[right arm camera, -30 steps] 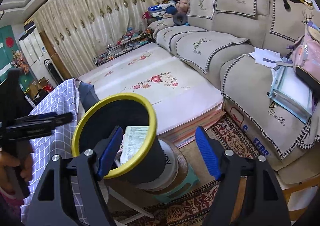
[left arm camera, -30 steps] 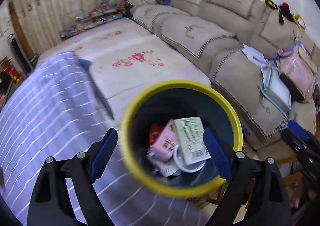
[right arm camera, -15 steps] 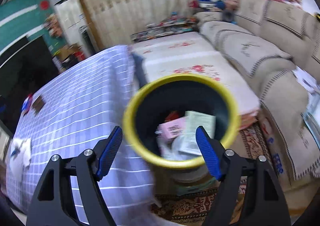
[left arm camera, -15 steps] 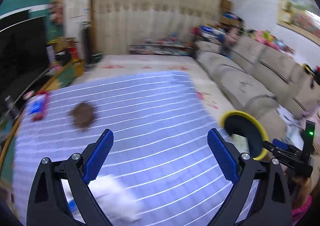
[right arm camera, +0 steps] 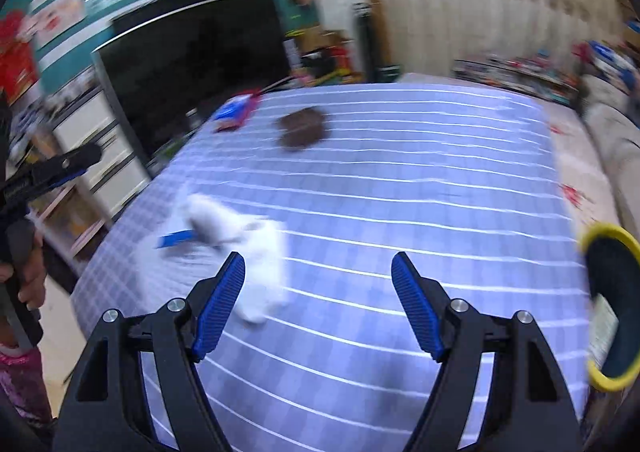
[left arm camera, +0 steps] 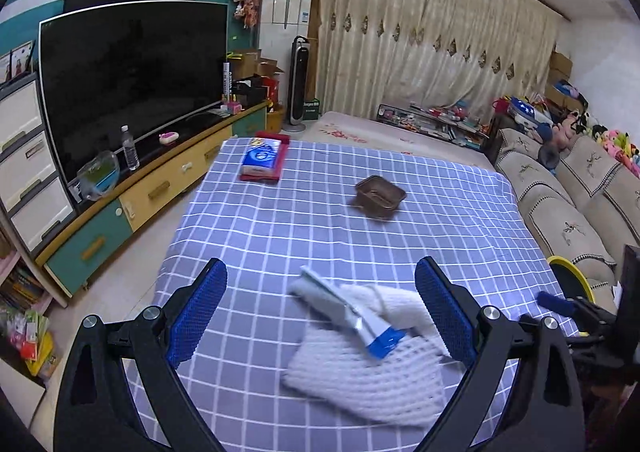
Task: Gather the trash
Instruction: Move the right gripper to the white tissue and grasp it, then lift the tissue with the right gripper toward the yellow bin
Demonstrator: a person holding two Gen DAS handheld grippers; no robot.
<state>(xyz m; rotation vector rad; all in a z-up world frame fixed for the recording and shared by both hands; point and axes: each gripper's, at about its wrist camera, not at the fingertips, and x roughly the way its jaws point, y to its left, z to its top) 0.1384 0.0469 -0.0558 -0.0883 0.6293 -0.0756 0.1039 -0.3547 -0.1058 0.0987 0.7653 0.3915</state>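
White foam netting [left arm camera: 372, 344] with a blue-tipped wrapper lies near on the checked table [left arm camera: 280, 228], between the left claw's [left arm camera: 320, 316] spread fingers; right claw [right arm camera: 318, 304] also apart, empty. Brown tray [left arm camera: 380, 195] farther off. Bin [right arm camera: 608, 308] right, seemingly part-filled.

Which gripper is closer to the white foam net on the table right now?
Left. The left gripper hangs open right over the white foam net, which lies between its fingers in that view. The right gripper, also open, is off to the net's right, nearer the yellow-rimmed bin.
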